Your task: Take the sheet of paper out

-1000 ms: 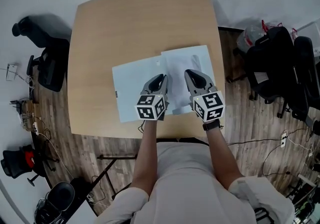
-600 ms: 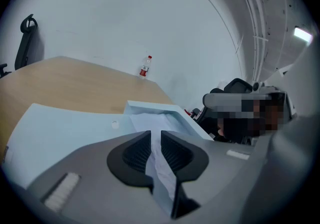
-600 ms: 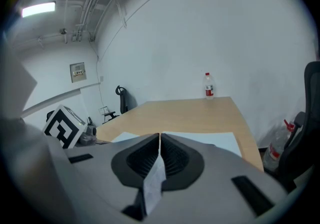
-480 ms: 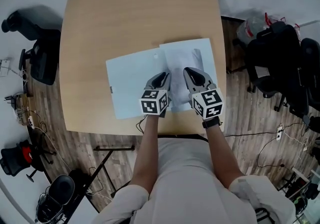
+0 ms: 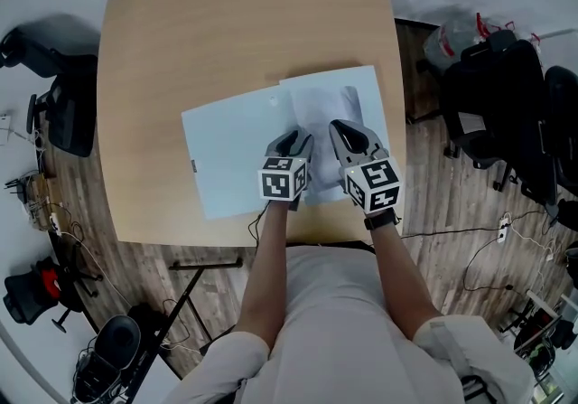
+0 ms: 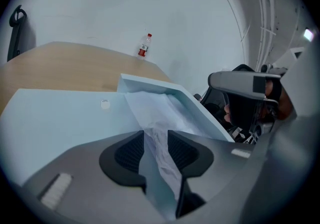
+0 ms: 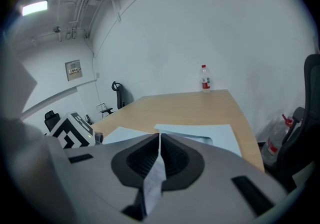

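Observation:
An open light-blue folder (image 5: pixel 230 154) lies on the wooden table (image 5: pixel 226 32), with a crinkled white sheet of paper (image 5: pixel 321 104) on its right half. My left gripper (image 5: pixel 293 142) is low over the folder's middle. In the left gripper view its jaws (image 6: pixel 156 140) are opening, and the sheet (image 6: pixel 155 113) and a folder flap (image 6: pixel 60 118) run loosely between the pads. My right gripper (image 5: pixel 348 133) is beside it on the right. In the right gripper view it (image 7: pixel 160 143) is shut on the sheet's thin edge (image 7: pixel 155 183), above the folder (image 7: pixel 210 133).
A small bottle (image 6: pixel 144 46) stands at the table's far edge, also in the right gripper view (image 7: pixel 205 78). Black office chairs (image 5: pixel 506 113) crowd the floor to the right, and another chair (image 5: pixel 68 113) stands on the left. The table's near edge (image 5: pixel 226 230) is just behind the grippers.
Both grippers have sunk closer to the folder, the left one more. The sheet stays between them over the folder's right half.

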`<action>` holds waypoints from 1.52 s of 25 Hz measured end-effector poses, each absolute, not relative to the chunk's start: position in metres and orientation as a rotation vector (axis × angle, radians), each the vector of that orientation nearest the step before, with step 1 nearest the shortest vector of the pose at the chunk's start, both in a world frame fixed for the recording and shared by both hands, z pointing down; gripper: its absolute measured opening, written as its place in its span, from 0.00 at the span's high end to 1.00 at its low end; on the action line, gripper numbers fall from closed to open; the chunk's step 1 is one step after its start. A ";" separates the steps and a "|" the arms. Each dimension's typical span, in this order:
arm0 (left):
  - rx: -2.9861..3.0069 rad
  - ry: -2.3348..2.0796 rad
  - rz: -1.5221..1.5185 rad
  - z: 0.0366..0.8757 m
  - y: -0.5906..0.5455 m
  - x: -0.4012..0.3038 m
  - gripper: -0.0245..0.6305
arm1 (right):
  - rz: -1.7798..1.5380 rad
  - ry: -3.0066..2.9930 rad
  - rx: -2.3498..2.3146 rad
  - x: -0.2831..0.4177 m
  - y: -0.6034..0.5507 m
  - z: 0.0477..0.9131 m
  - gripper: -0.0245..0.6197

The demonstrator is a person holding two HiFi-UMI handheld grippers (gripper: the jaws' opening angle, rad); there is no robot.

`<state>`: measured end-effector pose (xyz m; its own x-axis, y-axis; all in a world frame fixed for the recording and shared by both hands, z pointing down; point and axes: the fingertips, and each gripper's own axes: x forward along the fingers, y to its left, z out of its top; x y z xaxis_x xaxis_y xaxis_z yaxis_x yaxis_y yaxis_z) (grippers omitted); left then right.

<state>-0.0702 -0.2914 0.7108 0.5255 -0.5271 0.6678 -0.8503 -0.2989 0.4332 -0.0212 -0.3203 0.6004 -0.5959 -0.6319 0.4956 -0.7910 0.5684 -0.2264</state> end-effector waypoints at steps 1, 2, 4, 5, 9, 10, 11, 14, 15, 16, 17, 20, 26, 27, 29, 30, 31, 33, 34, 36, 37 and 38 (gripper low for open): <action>1.969 -1.119 0.527 0.714 -0.291 -0.070 0.76 | 0.615 -2.442 1.160 -0.020 -0.321 0.601 0.93; 1.963 -1.116 0.534 0.718 -0.291 -0.070 0.76 | 0.617 -2.440 1.161 -0.019 -0.322 0.602 0.93; 1.958 -1.110 0.554 0.723 -0.291 -0.069 0.75 | 0.622 -2.436 1.166 -0.018 -0.324 0.604 0.93; 1.961 -1.110 0.568 0.724 -0.291 -0.068 0.76 | 0.627 -2.434 1.166 -0.017 -0.325 0.605 0.93; 1.998 -1.123 0.625 0.726 -0.293 -0.068 0.76 | 0.652 -2.431 1.157 -0.019 -0.325 0.609 0.93; 2.001 -1.125 0.629 0.725 -0.293 -0.069 0.77 | 0.655 -2.432 1.156 -0.021 -0.324 0.609 0.93; 1.999 -1.127 0.632 0.725 -0.293 -0.070 0.79 | 0.656 -2.433 1.154 -0.022 -0.324 0.609 0.93; 1.969 -1.131 0.667 0.730 -0.291 -0.074 0.88 | 0.663 -2.434 1.153 -0.026 -0.324 0.609 0.93; 1.955 -1.134 0.687 0.733 -0.290 -0.075 0.90 | 0.668 -2.434 1.153 -0.027 -0.324 0.610 0.93; 1.942 -1.140 0.704 0.735 -0.289 -0.076 0.91 | 0.671 -2.435 1.152 -0.028 -0.323 0.610 0.93; 1.932 -1.148 0.718 0.736 -0.288 -0.078 0.92 | 0.672 -2.437 1.149 -0.030 -0.322 0.610 0.93; 1.916 -1.161 0.742 0.737 -0.287 -0.081 0.93 | 0.670 -2.445 1.140 -0.034 -0.319 0.608 0.93; 1.924 -1.177 0.782 0.732 -0.291 -0.085 0.94 | 0.650 -2.445 1.128 -0.036 -0.318 0.607 0.93; 1.926 -1.182 0.781 0.730 -0.292 -0.087 0.94 | 0.647 -2.445 1.128 -0.035 -0.318 0.606 0.93; 1.922 -1.189 0.778 0.730 -0.293 -0.090 0.94 | 0.641 -2.448 1.129 -0.036 -0.317 0.605 0.93; 1.918 -1.195 0.776 0.730 -0.293 -0.092 0.94 | 0.638 -2.450 1.129 -0.037 -0.317 0.604 0.93; 1.914 -1.202 0.775 0.728 -0.293 -0.095 0.94 | 0.638 -2.452 1.129 -0.037 -0.318 0.603 0.93; 1.916 -1.220 0.763 0.722 -0.295 -0.098 0.94 | 0.642 -2.457 1.128 -0.038 -0.318 0.601 0.93; 1.925 -1.229 0.753 0.719 -0.297 -0.099 0.94 | 0.644 -2.462 1.127 -0.038 -0.318 0.600 0.93; 1.941 -1.246 0.745 0.714 -0.301 -0.101 0.94 | 0.639 -2.474 1.125 -0.041 -0.319 0.596 0.93; 1.942 -1.258 0.745 0.711 -0.302 -0.103 0.94 | 0.634 -2.480 1.123 -0.042 -0.319 0.595 0.93; 1.940 -1.271 0.744 0.709 -0.303 -0.105 0.94 | 0.632 -2.485 1.122 -0.044 -0.319 0.593 0.93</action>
<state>-0.1054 -0.3033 0.7094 0.3564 -0.5340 0.7667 -0.9300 -0.2817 0.2361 -0.0440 -0.3190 0.5931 -0.6298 -0.6151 0.4744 -0.7670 0.5890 -0.2545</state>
